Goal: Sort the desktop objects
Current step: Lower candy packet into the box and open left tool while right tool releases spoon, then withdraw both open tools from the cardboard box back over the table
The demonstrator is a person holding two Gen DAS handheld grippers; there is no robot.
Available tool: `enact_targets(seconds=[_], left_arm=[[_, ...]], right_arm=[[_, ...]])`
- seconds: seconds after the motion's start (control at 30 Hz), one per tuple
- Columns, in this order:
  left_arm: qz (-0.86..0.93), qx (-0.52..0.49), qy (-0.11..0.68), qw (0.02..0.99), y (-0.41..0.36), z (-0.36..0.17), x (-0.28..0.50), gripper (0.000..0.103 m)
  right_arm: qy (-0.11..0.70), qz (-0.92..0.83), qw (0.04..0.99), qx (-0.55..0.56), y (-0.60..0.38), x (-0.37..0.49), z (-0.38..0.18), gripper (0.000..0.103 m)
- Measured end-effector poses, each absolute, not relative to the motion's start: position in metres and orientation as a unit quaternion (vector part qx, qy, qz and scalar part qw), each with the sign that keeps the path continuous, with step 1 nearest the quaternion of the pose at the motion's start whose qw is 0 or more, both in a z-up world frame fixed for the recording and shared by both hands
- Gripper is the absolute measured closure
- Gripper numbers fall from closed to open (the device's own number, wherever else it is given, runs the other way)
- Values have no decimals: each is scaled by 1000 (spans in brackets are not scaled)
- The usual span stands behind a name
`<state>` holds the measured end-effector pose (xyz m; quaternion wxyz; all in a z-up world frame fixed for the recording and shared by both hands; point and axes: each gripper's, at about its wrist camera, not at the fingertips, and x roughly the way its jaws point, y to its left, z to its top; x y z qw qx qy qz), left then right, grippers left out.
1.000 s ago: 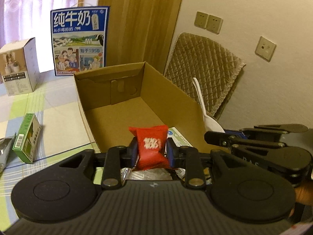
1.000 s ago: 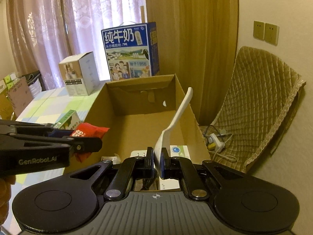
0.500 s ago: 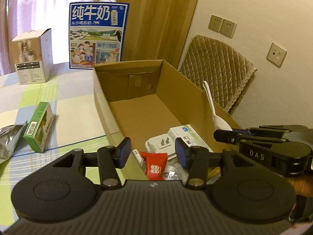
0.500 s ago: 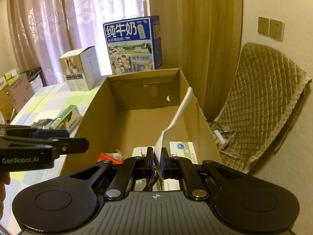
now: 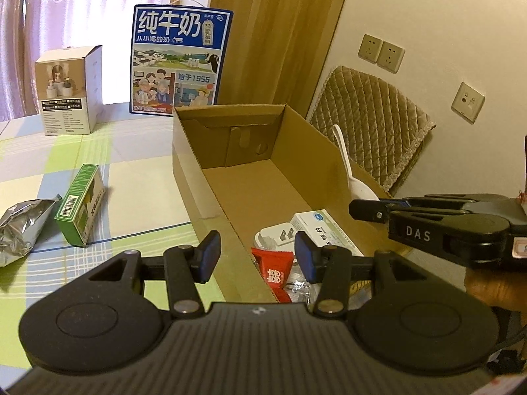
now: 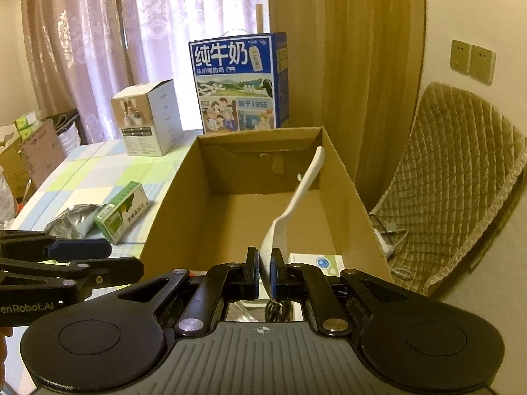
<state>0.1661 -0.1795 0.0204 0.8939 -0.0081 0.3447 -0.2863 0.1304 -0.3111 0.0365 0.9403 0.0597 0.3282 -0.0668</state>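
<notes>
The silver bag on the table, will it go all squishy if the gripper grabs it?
Probably. The silver bag looks crinkled and slumped, so it should crumple rather than hold shape. Its shiny foil may slip between the fingers. It looks light, likely sliding on the tablecloth if pushed.

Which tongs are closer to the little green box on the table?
Left. The left tongs hang open over the cardboard box's wall beside the small green cardboard box; the right tongs, gripping the white plastic spoon, sit across the cardboard box.

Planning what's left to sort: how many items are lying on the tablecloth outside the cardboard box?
2: a green carton beside the cardboard box, and a silver foil pouch just left of the carton. More may lie out of view.
</notes>
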Motion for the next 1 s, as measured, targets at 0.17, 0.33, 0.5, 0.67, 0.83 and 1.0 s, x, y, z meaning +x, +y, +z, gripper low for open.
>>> enact_targets(seconds=[0.17,0.33,0.5,0.67,0.83,1.0], left_arm=[[-282,-10,345,895,-175,21,166,59],[-276,-13,348,896,-169,19,166,59],[-269,-19,350,897,-162,17,165,59],[-262,-23,349,900,-153,20,161,58],[-255,-26,345,903,-141,26,155,56],[-245,-26,341,907,-122,32,147,55]], right_arm=[[314,-71,945,60,-310,132,37,99],[320,-70,943,64,-309,131,34,60],[327,-68,940,66,-305,127,32,60],[328,-66,940,65,-299,122,36,60],[323,-61,942,60,-287,118,45,59],[318,-51,945,53,-269,113,55,57]])
